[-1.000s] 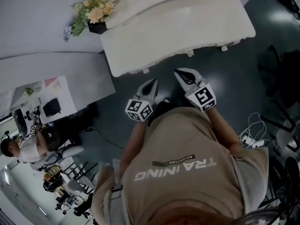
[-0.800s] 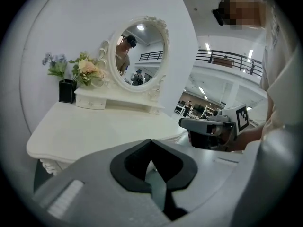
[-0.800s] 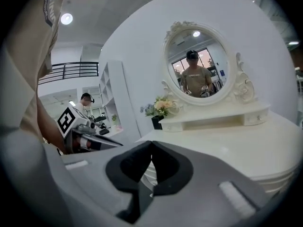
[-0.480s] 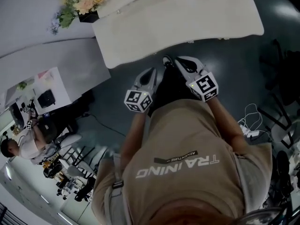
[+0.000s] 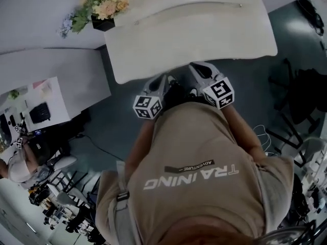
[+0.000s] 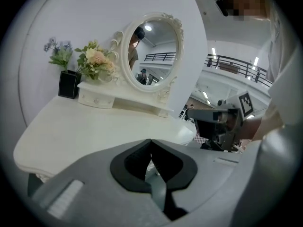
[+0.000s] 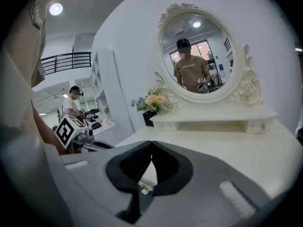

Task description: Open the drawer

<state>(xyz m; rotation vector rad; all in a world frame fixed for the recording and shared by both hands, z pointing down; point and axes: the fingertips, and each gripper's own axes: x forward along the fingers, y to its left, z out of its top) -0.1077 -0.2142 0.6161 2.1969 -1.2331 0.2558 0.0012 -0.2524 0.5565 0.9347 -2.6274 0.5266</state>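
Note:
A white dressing table (image 5: 194, 40) with an oval mirror (image 7: 199, 51) stands in front of me. Under the mirror runs a low shelf with a small knobbed drawer at each end, the left drawer (image 6: 97, 100) and the right drawer (image 7: 259, 125). My left gripper (image 5: 161, 80) and right gripper (image 5: 196, 68) are side by side at the table's front edge, well short of the shelf. In the left gripper view the left gripper (image 6: 151, 143) has its jaws together with nothing between them. The right gripper (image 7: 151, 143) looks the same in its own view.
A black vase of flowers (image 5: 102, 9) stands at the table's back left corner. A white desk (image 5: 41, 101) with small items is at the left, and a seated person (image 5: 20, 167) is beyond it. A dark chair (image 5: 306, 91) and floor cables (image 5: 263, 131) are at the right.
Both grippers have moved forward to the dressing table; their tips now reach its front edge. Both stayed shut.

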